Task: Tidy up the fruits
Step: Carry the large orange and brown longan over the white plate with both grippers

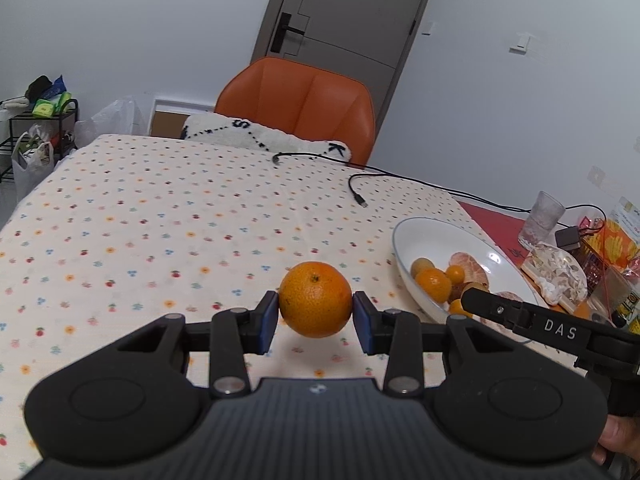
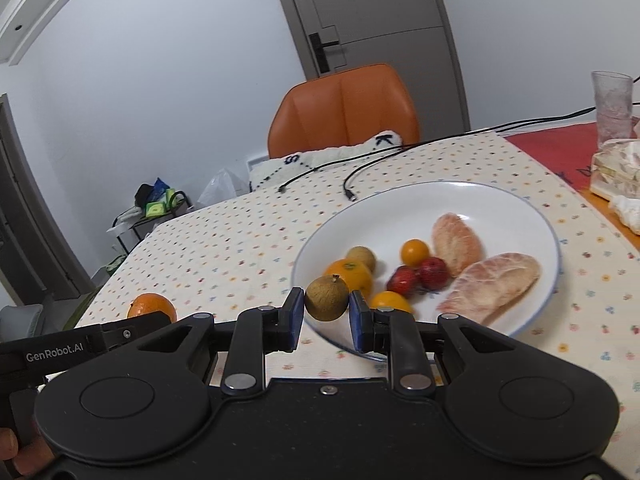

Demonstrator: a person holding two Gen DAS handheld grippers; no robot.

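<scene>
My left gripper [image 1: 315,316] is shut on a large orange [image 1: 315,299], held a little above the dotted tablecloth, left of the white plate [image 1: 412,236]. My right gripper [image 2: 326,314] is shut on a small brown round fruit [image 2: 326,298], held over the near rim of the white plate [image 2: 532,208]. On the plate lie a tangerine [image 2: 350,274], another brown fruit [image 2: 362,257], small orange fruits [image 2: 415,251], red berries [image 2: 432,272] and two peeled pomelo segments [image 2: 494,284]. The held orange [image 2: 152,306] shows at the left of the right wrist view, behind the left gripper's arm.
Black cables [image 1: 358,188] lie on the far part of the table. An orange chair [image 1: 304,100] with a white cushion stands behind it. A glass [image 1: 542,220], wrapped food [image 1: 560,276] and packets crowd the red mat at the right. A rack with bags [image 1: 36,140] stands far left.
</scene>
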